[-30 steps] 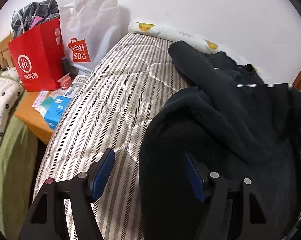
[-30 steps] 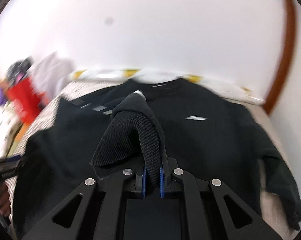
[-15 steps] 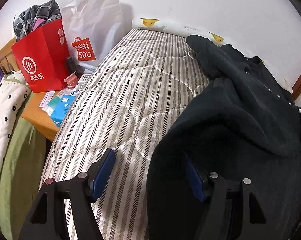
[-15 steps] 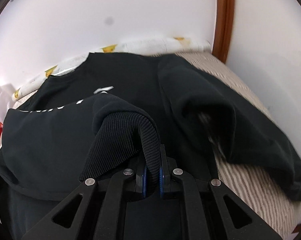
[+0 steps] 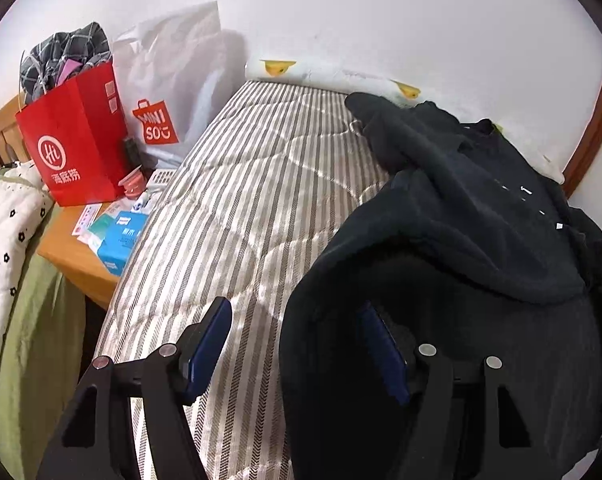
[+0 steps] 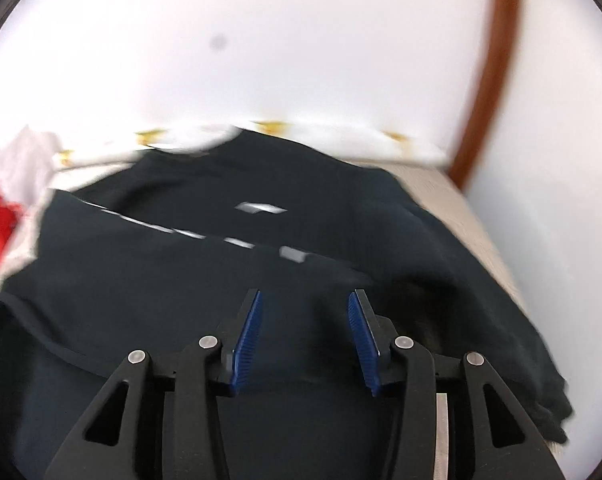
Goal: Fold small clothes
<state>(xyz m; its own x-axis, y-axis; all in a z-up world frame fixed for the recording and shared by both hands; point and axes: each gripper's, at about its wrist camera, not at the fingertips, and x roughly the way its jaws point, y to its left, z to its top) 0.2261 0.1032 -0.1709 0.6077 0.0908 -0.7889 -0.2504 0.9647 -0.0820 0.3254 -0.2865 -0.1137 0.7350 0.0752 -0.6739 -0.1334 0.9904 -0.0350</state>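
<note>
Now the right gripper [image 6: 304, 340] has released the black sweatshirt [image 6: 189, 280].

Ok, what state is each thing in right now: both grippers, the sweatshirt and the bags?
Left gripper: open, black fabric draped over its right finger.
Right gripper: open, empty, above the sweatshirt.
Black sweatshirt: lying on the striped mattress, partly folded over itself.
Red paper bag: upright, stuffed with checked cloth.
White Miniso bag: upright against the wall.

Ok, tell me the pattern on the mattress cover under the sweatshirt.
The quilted mattress cover has grey and cream stripes, clearest in the left wrist view.
</note>
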